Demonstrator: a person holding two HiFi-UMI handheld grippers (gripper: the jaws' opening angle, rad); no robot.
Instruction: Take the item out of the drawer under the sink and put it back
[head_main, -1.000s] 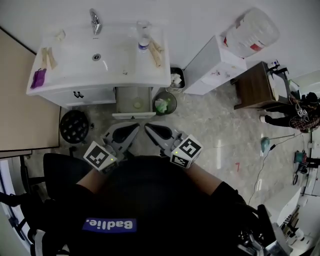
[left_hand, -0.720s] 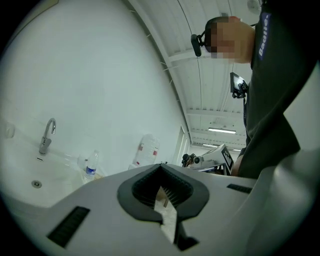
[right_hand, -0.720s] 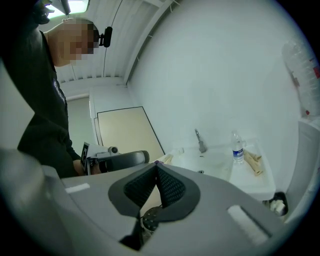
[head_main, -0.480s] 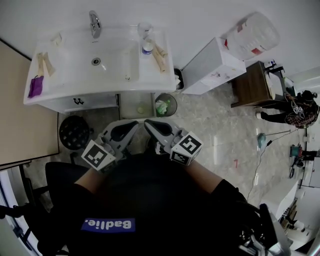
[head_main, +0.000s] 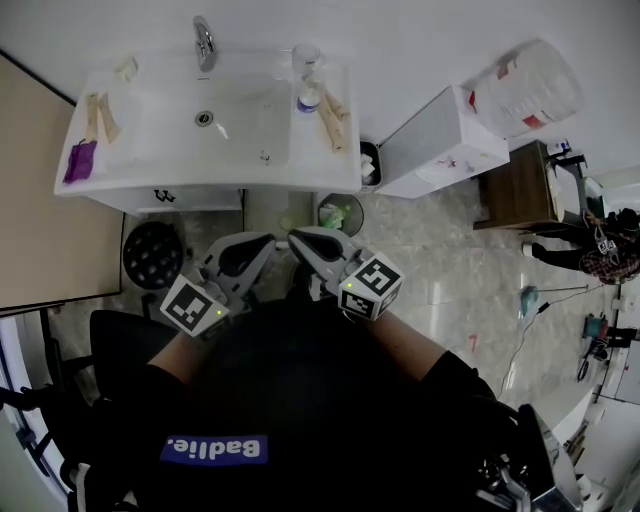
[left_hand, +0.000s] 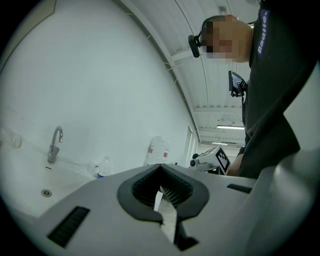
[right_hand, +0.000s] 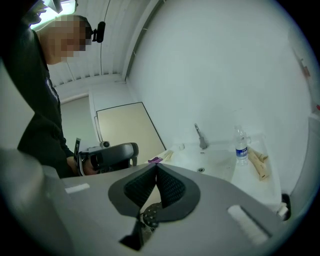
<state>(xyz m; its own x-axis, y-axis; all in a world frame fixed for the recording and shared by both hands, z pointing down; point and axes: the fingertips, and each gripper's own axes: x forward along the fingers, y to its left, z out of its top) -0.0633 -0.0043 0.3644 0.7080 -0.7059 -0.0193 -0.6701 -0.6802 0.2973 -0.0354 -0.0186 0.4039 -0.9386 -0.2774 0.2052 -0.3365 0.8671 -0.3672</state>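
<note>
In the head view the white sink unit (head_main: 210, 120) lies ahead. Just a pale strip of the drawer (head_main: 278, 208) shows beneath its front rim; I cannot tell whether it stands open or what is inside. My left gripper (head_main: 264, 243) and right gripper (head_main: 298, 241) hover side by side in front of that strip, close to my body, both shut and holding nothing. The left gripper view shows its jaws (left_hand: 160, 167) pressed together and empty. My right gripper's jaws (right_hand: 156, 166) also meet, with nothing between them. Both tilt upward toward the wall.
On the sink top stand a faucet (head_main: 204, 42), a water bottle (head_main: 309, 98), wooden pieces (head_main: 333, 118) and a purple item (head_main: 80, 160). A bin (head_main: 335, 213) stands right of the drawer, a black stool (head_main: 153, 255) to its left, and a white cabinet (head_main: 440, 145) and a jug (head_main: 530, 85) at the right.
The view has slid toward the sink. The drawer, seen pulled out with a pale item inside a second ago, is now mostly hidden under the rim. Both grippers stay shut and have edged forward.
</note>
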